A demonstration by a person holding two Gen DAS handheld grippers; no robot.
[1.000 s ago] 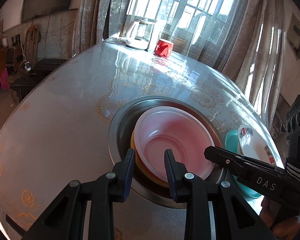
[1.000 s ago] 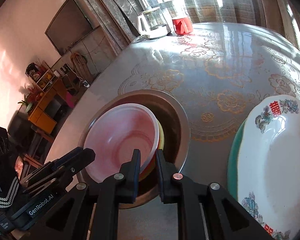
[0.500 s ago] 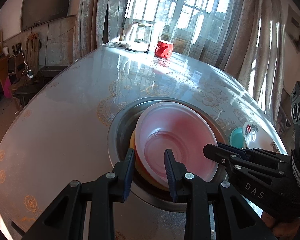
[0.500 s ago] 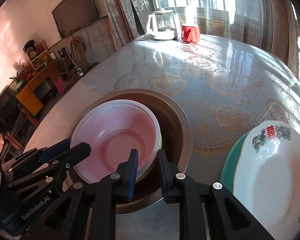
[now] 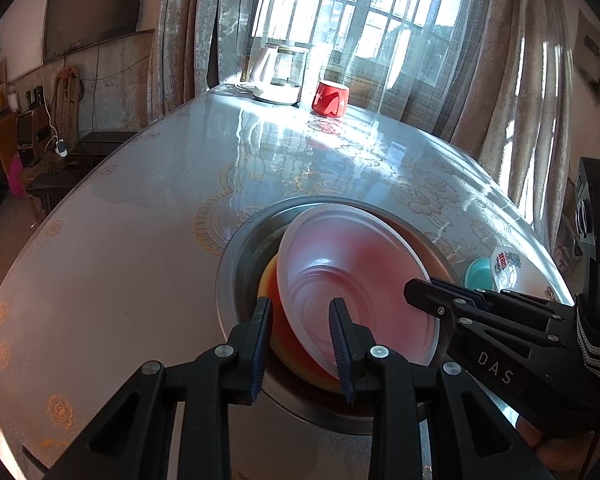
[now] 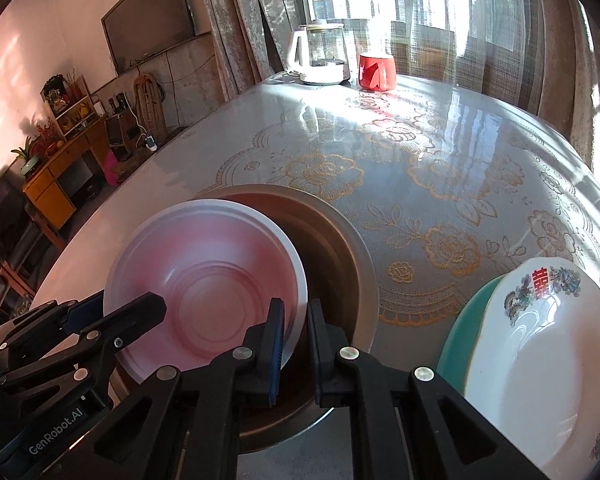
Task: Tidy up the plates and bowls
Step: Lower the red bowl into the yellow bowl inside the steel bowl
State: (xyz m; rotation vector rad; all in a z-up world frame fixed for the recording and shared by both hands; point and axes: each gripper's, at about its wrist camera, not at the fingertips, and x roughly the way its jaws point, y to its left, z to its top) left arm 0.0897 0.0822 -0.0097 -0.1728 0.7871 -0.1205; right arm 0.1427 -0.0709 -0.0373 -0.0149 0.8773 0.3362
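The pink-tinted white bowl is held tilted above the round steel basin sunk into the table, its near rim straddled by both tools. The right gripper is closed to a narrow gap with the bowl's rim passing between its fingers, so it is judged to be pinching the rim; actual contact on the outer finger cannot be confirmed. The left gripper stands partly open, one finger outside the bowl wall and the other inside, with clear space on either side, so nothing is gripped by it; it appears to be kept there as a guard or second support. Beneath the bowl an orange-yellow dish is seen resting in the basin, which suggests the bowl is being lifted off, or set onto, a nested stack; which of the two cannot be told. A white plate with red characters lies on a teal plate just beside the basin on the right, apparently as a separate pile for flat ware. A glass kettle and a red cup stand well apart at the far edge, out of the working area.
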